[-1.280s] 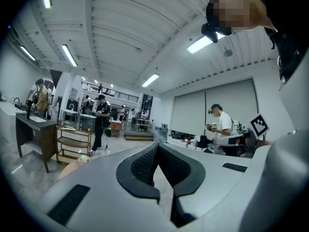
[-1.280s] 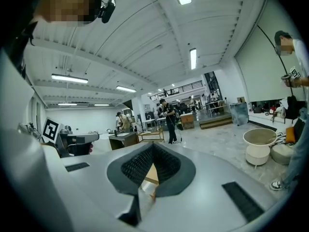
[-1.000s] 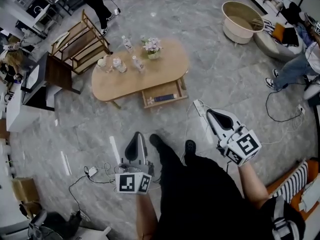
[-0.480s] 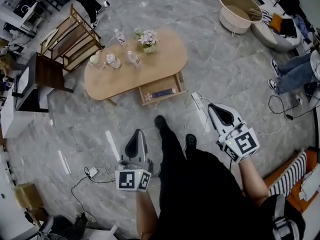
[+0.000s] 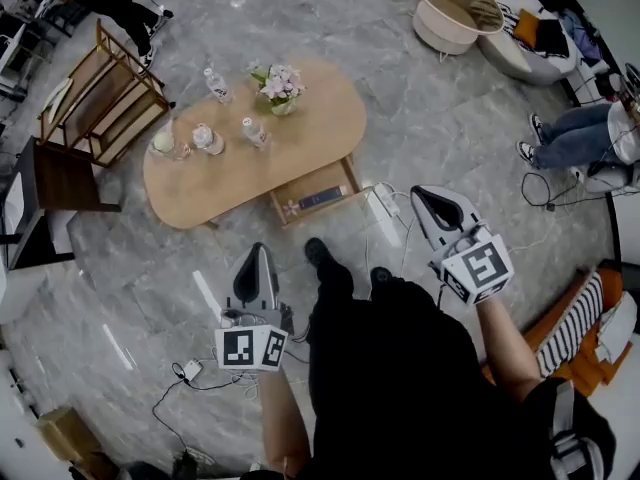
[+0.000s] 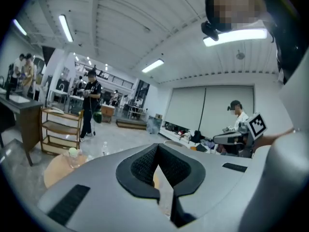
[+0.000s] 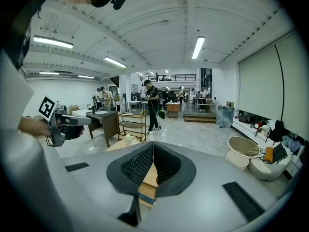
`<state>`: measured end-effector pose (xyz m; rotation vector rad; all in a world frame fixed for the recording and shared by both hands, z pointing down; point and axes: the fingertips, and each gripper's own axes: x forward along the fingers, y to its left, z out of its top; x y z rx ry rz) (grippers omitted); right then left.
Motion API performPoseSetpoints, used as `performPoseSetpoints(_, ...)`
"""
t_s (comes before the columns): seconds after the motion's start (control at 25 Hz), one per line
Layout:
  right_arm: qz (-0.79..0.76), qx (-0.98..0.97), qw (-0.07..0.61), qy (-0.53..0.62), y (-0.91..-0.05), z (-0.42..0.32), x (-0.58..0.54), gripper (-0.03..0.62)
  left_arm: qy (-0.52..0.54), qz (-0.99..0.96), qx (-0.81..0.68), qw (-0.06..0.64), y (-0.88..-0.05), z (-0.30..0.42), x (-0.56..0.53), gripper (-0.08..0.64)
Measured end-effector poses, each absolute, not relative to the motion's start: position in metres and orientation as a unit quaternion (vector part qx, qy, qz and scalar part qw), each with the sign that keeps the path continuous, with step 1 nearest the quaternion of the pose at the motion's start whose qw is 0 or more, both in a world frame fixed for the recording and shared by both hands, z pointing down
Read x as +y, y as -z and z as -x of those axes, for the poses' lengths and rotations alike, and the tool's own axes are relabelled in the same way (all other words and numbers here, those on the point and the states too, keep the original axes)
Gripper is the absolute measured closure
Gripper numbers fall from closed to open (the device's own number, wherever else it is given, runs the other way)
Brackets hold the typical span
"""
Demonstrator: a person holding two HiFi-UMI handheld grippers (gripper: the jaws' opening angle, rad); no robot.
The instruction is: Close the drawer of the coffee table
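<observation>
**Both grippers closed on nothing, drawer open, nothing touching it.**
Your left gripper [image 5: 259, 254] and right gripper [image 5: 420, 198] each have their jaws pressed together at the tips, with nothing between them. Both point toward the coffee table [image 5: 230, 173], which sits at about 11 o'clock from you. The drawer [image 5: 308, 182] is pulled out of the table's near edge on its 5 o'clock side, roughly at your 12 o'clock, just ahead of your shoes [image 5: 318, 254]. A dark flat item [image 5: 322, 198] lies inside it. The left gripper is at 7 o'clock from the drawer, well apart. The right gripper is at 4 o'clock from it, near but not in contact, with a white power strip [image 5: 386, 214] on the floor between them. On the tabletop, the flower pot [image 5: 280, 86] is at 1 o'clock and the bottles [image 5: 254, 131] are toward 10 o'clock.
</observation>
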<state>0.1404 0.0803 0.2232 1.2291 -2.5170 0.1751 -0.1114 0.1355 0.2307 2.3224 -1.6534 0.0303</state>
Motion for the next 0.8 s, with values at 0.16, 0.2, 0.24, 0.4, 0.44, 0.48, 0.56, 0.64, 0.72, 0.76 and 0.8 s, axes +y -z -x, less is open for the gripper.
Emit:
performPoseSetpoints(0.16,-0.454,-0.871,0.173,-0.073,-0.242,-0.121,0.056,0.580,-0.003,-0.812,-0.556,0.177,-0.255,0.144,0.099,0.548)
performPoseSetpoints(0.2,-0.461,-0.868,0.174,-0.071,-0.249,-0.118,0.050,0.580,-0.011,-0.815,-0.550,0.179,-0.264,0.149,0.091,0.548)
performPoseSetpoints(0.24,-0.467,-0.864,0.173,-0.070,-0.255,-0.115,0.043,0.580,-0.019,-0.818,-0.545,0.182,-0.273,0.154,0.084,0.548)
performPoseSetpoints(0.4,-0.477,-0.858,0.172,-0.081,-0.286,-0.107,0.022,0.580,-0.055,-0.829,-0.527,0.177,-0.308,0.165,0.062,0.548)
performPoseSetpoints(0.44,-0.476,-0.857,0.179,-0.085,-0.297,-0.106,0.016,0.580,-0.064,-0.831,-0.524,0.176,-0.319,0.167,0.056,0.548)
performPoseSetpoints(0.48,-0.474,-0.856,0.188,-0.089,-0.310,-0.105,0.012,0.580,-0.070,-0.832,-0.521,0.177,-0.332,0.168,0.051,0.548)
performPoseSetpoints(0.56,-0.468,-0.853,0.208,-0.098,-0.339,-0.105,0.005,0.580,-0.080,-0.829,-0.520,0.191,-0.360,0.172,0.045,0.548)
performPoseSetpoints(0.64,-0.458,-0.853,0.224,-0.111,-0.369,-0.104,0.000,0.580,-0.093,-0.821,-0.524,0.207,-0.392,0.176,0.041,0.548)
performPoseSetpoints(0.72,-0.447,-0.854,0.237,-0.125,-0.400,-0.105,-0.006,0.580,-0.111,-0.812,-0.527,0.223,-0.426,0.178,0.039,0.548)
performPoseSetpoints(0.76,-0.441,-0.854,0.245,-0.130,-0.417,-0.105,-0.009,0.580,-0.122,-0.809,-0.527,0.230,-0.444,0.179,0.039,0.548)
performPoseSetpoints(0.8,-0.434,-0.854,0.255,-0.131,-0.434,-0.106,-0.011,0.580,-0.133,-0.807,-0.525,0.236,-0.462,0.178,0.038,0.548)
